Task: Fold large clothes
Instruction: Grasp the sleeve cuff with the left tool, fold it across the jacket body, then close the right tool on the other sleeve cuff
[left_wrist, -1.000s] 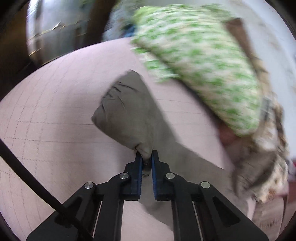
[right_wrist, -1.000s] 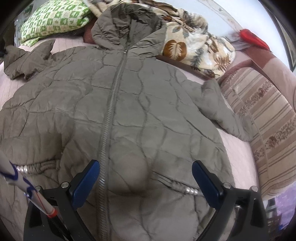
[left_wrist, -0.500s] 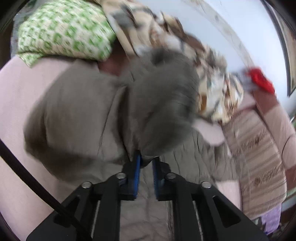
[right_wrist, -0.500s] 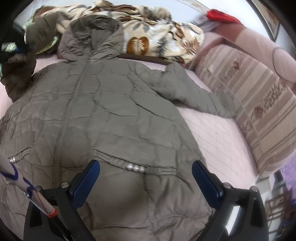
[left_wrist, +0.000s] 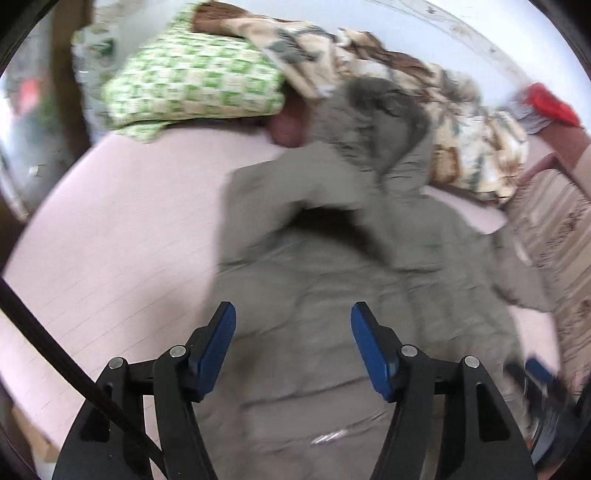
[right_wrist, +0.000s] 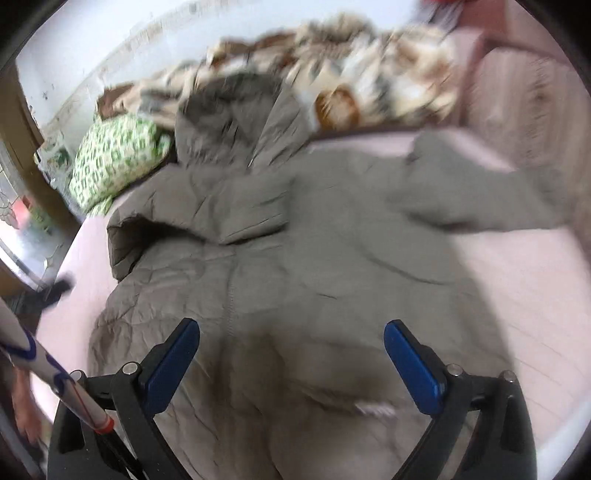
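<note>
Grey padded coat (right_wrist: 314, 266) lies front-up on the pink bed (left_wrist: 110, 240), one sleeve (right_wrist: 207, 206) laid across the chest, prob. to narrow it for folding. Left gripper (left_wrist: 293, 347) and right gripper (right_wrist: 291, 365) hover over the hem w/ jaws spread, holding nothing; far sleeve (right_wrist: 476, 199) looks unfolded, tho blurry.

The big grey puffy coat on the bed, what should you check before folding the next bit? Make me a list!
1. Left gripper empty, jaws apart: ok.
2. Right gripper empty, jaws apart: ok.
3. One sleeve of the grey quilted hooded coat folded across the chest: ok.
4. Other sleeve folded in: not ok, it lies spread out.
5. Coat lying flat on the pink bedsheet: ok.
6. Zip fully closed: cannot tell, blurred.
</note>
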